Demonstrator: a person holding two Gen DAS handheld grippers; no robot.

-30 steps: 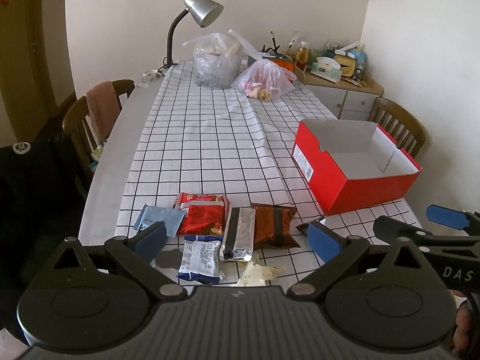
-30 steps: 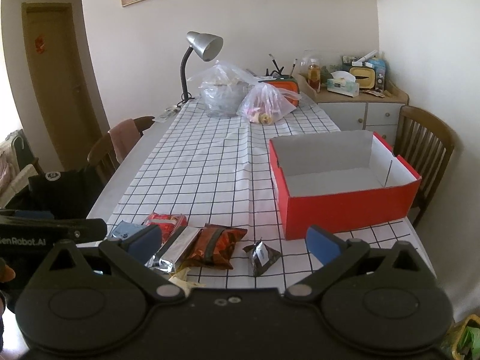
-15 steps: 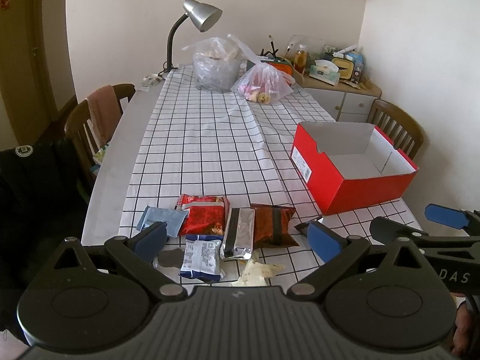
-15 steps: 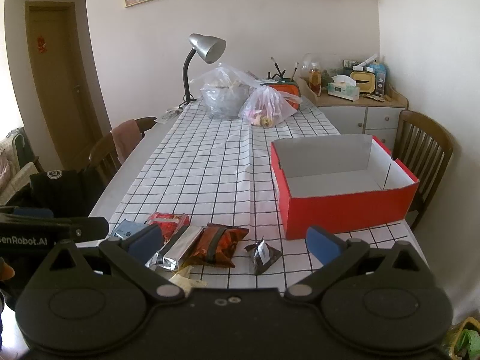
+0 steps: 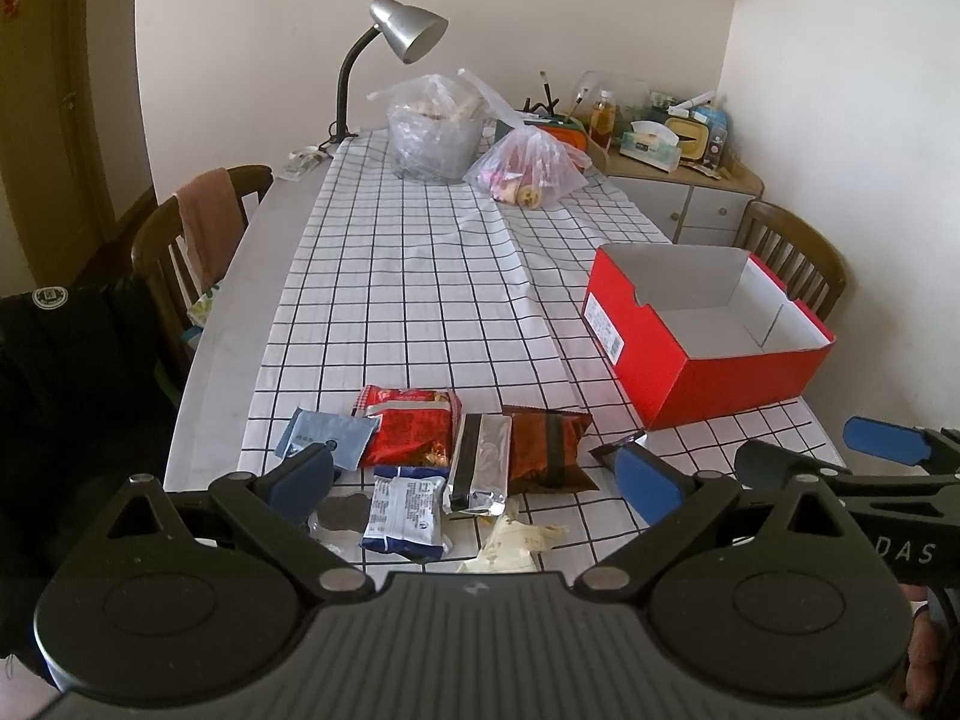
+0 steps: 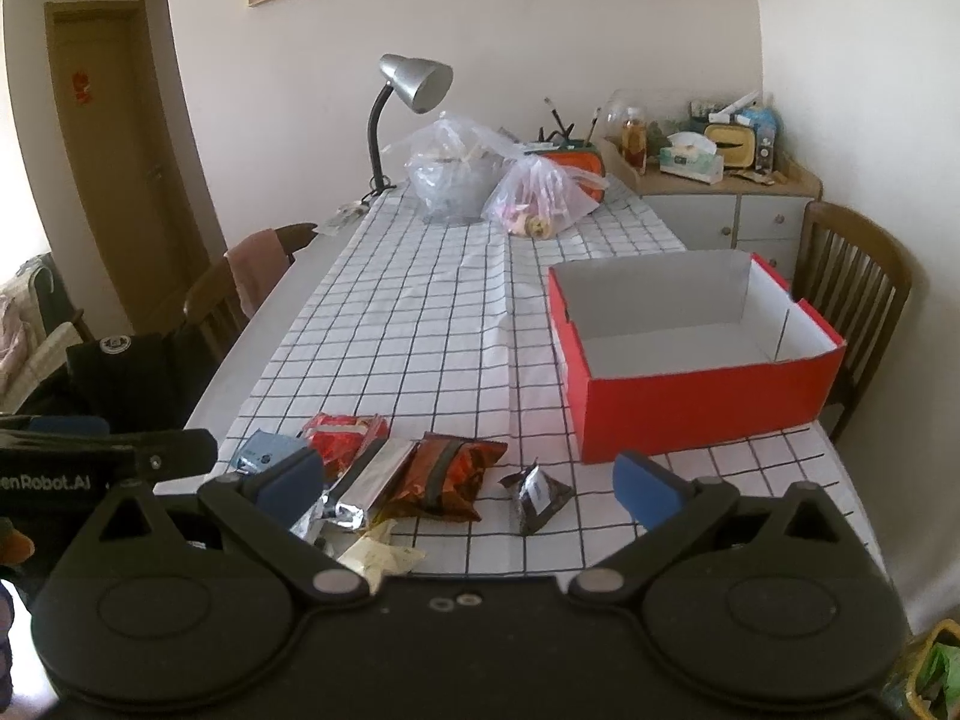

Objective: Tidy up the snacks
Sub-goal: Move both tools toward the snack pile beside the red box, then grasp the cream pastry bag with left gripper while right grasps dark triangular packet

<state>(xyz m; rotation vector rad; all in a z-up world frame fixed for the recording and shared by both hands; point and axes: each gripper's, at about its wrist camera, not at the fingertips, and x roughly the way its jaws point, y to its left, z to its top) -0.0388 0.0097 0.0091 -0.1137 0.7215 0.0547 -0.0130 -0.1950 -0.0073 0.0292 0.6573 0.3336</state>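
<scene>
Snack packets [image 5: 474, 462] are clustered on the worktop's [image 5: 420, 300] near edge, ahead of the left gripper [image 5: 474, 480], wide open and empty, as is the right gripper [image 6: 465, 483], nearer the empty red box [image 6: 690, 360], which is set to their right.

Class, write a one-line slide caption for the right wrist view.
Open right claw hovers over scattered snack packets beside an empty red box on a checked tablecloth.
</scene>
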